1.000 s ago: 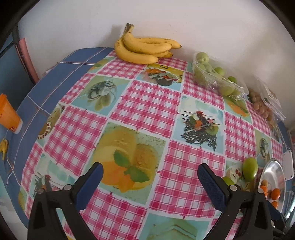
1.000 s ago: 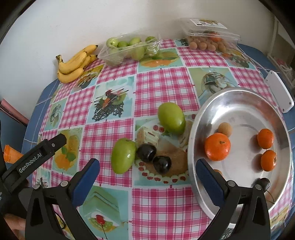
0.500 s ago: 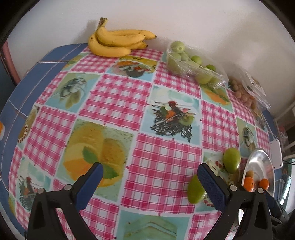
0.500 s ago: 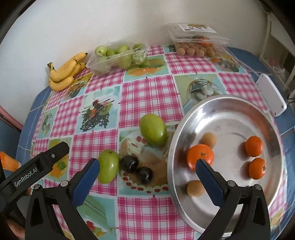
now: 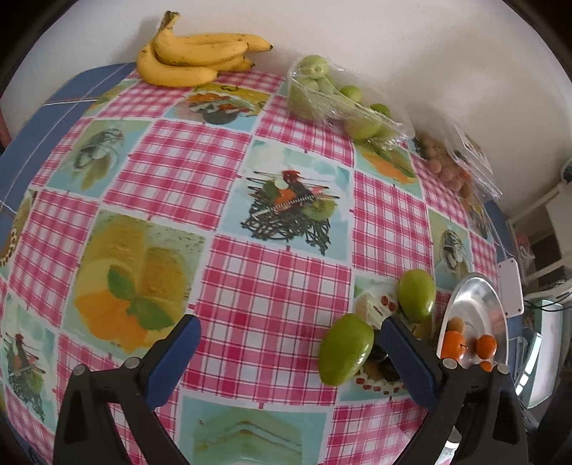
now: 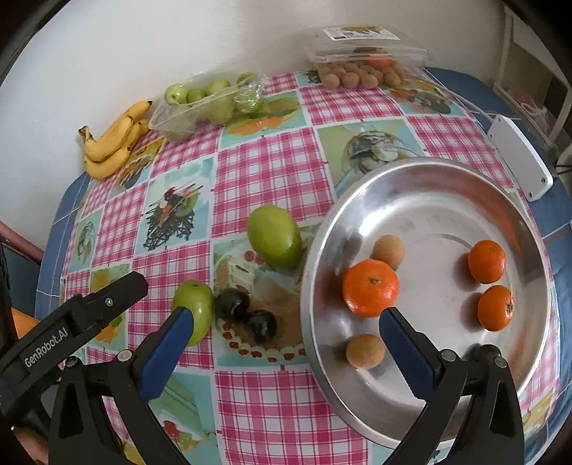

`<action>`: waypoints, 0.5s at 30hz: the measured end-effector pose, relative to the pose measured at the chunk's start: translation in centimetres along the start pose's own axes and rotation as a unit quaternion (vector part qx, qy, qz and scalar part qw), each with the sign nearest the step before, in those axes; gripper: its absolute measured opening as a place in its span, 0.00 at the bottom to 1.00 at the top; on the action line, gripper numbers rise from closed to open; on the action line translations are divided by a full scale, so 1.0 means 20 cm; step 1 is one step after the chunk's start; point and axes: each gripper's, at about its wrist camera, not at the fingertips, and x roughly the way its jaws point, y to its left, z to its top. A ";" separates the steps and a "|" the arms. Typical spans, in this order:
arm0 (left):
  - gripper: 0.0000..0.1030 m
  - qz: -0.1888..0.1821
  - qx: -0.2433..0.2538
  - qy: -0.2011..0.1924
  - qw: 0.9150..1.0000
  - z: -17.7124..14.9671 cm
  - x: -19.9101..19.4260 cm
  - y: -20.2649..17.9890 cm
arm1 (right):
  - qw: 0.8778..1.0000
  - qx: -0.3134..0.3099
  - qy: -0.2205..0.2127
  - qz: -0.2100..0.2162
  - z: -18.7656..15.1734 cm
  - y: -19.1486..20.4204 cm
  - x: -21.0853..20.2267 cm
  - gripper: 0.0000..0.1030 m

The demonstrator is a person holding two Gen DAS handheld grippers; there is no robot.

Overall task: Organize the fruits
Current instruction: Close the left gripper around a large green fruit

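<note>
Fruit risk: with both your left gripper [image 5: 287, 348] and right gripper [image 6: 286, 339] spread wide and empty, the near green mango [image 6: 193, 310] beside the plums [image 6: 232, 306] may roll if nudged short of the metal plate [image 6: 422, 175].

One piece of writing can be read — "GenRobot.AI" in white letters along the black arm of the left gripper [image 6: 82, 322], which shows at the left edge of the right wrist view. The clear plastic box [image 6: 368, 53] at the far side of the table carries a white label [image 6: 361, 33] on its lid, with print too small to make out. The same box [image 5: 468, 157] appears in the left wrist view — its label is unreadable there too.
</note>
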 end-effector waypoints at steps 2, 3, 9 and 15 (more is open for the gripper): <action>0.95 -0.001 0.005 0.004 1.000 0.00 0.01 -0.01 | 1.000 0.004 0.002 -0.009 0.00 -0.02 0.00 1.00; 0.94 -0.003 0.007 0.007 1.000 0.00 0.02 -0.02 | 1.000 0.005 0.002 -0.015 0.00 -0.03 -0.01 1.00; 0.87 -0.012 0.014 0.028 0.999 -0.01 0.08 -0.06 | 1.000 0.011 0.002 -0.029 -0.01 -0.05 -0.01 1.00; 0.74 -0.026 0.019 0.046 0.998 -0.03 0.14 -0.11 | 0.999 0.021 0.009 -0.038 -0.01 -0.08 -0.01 1.00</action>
